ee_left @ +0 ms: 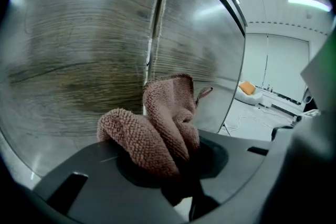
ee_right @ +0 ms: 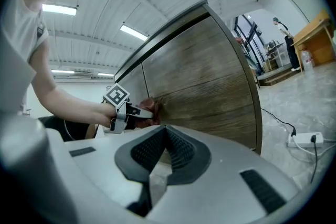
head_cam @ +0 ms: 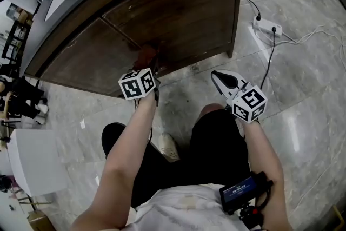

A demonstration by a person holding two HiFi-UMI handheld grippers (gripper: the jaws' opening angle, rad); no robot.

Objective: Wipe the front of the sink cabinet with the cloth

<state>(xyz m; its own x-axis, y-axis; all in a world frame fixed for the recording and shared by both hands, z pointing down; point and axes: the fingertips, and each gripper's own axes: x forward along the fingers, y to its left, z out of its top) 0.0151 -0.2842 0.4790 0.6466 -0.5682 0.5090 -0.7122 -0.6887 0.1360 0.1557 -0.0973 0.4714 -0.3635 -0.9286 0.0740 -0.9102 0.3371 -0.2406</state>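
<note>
The floor (head_cam: 308, 116) is grey, glossy stone tile with pale veining. In the head view the sink cabinet (head_cam: 178, 13) stands on it from 10 to 12 o'clock, its dark wood front reaching down to a corner foot at 1 o'clock. A white power strip (head_cam: 266, 25) lies on the tiles at 1 o'clock, just beside that corner. A black cable (head_cam: 268, 59) runs from it toward 3 o'clock, and a white cable (head_cam: 311, 35) trails off toward 2 o'clock. A pale shoe (head_cam: 168, 146) rests on the floor at 6 o'clock. A white, square-topped piece (head_cam: 32, 162) stands at 8 o'clock; what it is cannot be told.
</note>
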